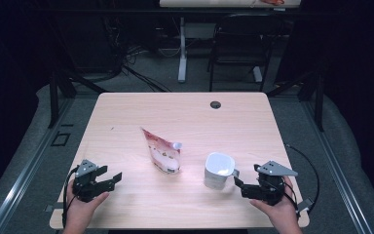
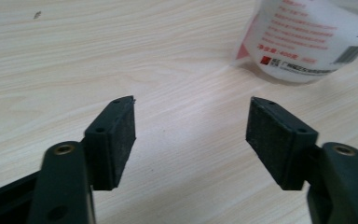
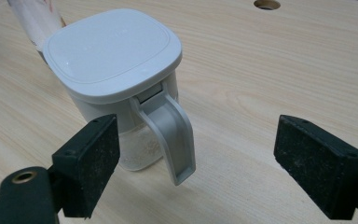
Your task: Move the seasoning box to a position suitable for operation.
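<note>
**deskjockey:** Wooden table (image 1: 126,112), dark room behind it with a chair and a tangle of cables. Two things in the middle: a pouch (image 1: 163,153) standing tilted, and a white lidded jug (image 1: 218,170) to its right. Which claw gets first go?

**gripfan:** Right claw (image 1: 237,181), I'd say. It sits just beside the jug, and the handle (image 3: 170,135) sticks out straight toward it. In the right gripper view the handle hangs between the two pads, nearer the left one, with nothing touching it. Jaws are spread wide and empty.

**deskjockey:** And the left claw (image 1: 114,178)?

**gripfan:** Also apart, also holding nothing. It's down by the near left corner, pointing across at the pouch, but well apart from it. In the left gripper view the pouch (image 2: 307,42) is up past the right pad, off-centre, so that hand would need to swing over as well as reach.

**deskjockey:** So the handle is the key bit.

**gripfan:** Yep. Its long axis runs up and down the jug's side, so the pads would have to close across its flat faces. My guess is a short push forward and a squeeze does it. The jug looks stable, and its lid is on.
</note>
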Demonstrator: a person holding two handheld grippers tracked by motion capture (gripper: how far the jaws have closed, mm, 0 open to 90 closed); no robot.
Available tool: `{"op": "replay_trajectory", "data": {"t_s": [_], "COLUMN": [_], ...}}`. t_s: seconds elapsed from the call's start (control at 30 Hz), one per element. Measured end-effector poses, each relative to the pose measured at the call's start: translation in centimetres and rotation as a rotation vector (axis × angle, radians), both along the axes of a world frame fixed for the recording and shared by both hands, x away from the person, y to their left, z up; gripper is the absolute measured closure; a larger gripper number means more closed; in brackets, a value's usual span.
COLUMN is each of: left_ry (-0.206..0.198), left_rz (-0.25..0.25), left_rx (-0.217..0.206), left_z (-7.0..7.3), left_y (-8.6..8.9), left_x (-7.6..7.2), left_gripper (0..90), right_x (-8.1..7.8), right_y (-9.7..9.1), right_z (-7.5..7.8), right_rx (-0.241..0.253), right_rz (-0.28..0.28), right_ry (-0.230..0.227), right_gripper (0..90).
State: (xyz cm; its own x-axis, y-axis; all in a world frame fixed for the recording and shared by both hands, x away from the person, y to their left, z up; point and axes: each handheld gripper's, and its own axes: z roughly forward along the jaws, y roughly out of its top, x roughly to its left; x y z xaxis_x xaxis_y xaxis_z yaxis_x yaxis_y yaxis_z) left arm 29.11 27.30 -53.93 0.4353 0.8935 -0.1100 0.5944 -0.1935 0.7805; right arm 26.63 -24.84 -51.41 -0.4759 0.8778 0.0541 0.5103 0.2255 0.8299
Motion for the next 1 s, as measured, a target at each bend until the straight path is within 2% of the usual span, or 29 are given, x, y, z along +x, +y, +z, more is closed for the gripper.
{"op": "replay_trajectory", "data": {"t_s": [0.13, 0.2, 0.27, 0.33, 0.4, 0.47, 0.5, 0.53, 0.63, 0.7, 0.8, 0.93, 1.0], "left_ry": [0.004, 0.024, 0.046, 0.057, 0.049, 0.009, 0.002, -0.012, -0.02, -0.045, -0.049, -0.045, -0.042], "left_rz": [0.007, 0.006, 0.002, 0.018, -0.009, -0.039, -0.045, -0.038, -0.054, -0.055, -0.055, -0.059, -0.058], "left_rx": [0.001, 0.014, 0.024, 0.022, -0.004, -0.001, 0.002, 0.0, -0.003, -0.006, -0.014, -0.014, -0.002], "left_z": [0.2, 0.2, 0.0, 0.0, 0.2, 0.5, 0.6, 0.7, 0.8, 0.7, 0.6, 0.3, 0.1], "left_y": [0.1, 0.1, 0.0, 0.0, 0.0, 0.0, 0.0, 0.0, 0.1, 0.2, 0.4, 0.6, 0.7], "left_x": [0.1, 0.1, 0.2, 0.3, 0.2, -0.3, -0.4, -0.5, -0.6, -0.9, -1.0, -1.0, -1.0], "left_gripper": [24.1, 19.5, 15.1, 12.6, 7.0, 6.9, 8.2, 13.6, 20.5, 30.7, 41.6, 49.6, 53.2], "right_x": [0.0, 0.0, -0.1, 0.0, 0.0, -0.1, -0.2, -0.3, -0.3, -0.4, -0.5, -0.4, -0.3], "right_y": [0.1, 0.2, 0.2, 0.2, 0.2, 0.2, 0.3, 0.3, 0.2, 0.1, 0.0, 0.0, 0.1], "right_z": [0.1, 0.4, 0.5, 0.5, 0.5, 0.6, 0.7, 0.7, 1.0, 1.3, 1.9, 2.3, 2.4], "right_rx": [-0.007, -0.002, 0.004, 0.015, 0.009, -0.017, -0.041, -0.052, -0.032, -0.021, -0.023, 0.006, 0.036], "right_rz": [0.014, 0.012, 0.006, 0.007, 0.025, 0.061, 0.065, 0.066, 0.059, 0.058, 0.051, 0.03, 0.02], "right_ry": [-0.027, -0.037, -0.034, -0.031, -0.037, -0.043, -0.046, -0.051, -0.06, -0.067, -0.071, -0.064, -0.075], "right_gripper": [16.4, 15.3, 12.0, 0.5, 0.0, 0.0, 1.8, 5.6, 18.9, 30.4, 40.4, 44.4, 48.5]}}
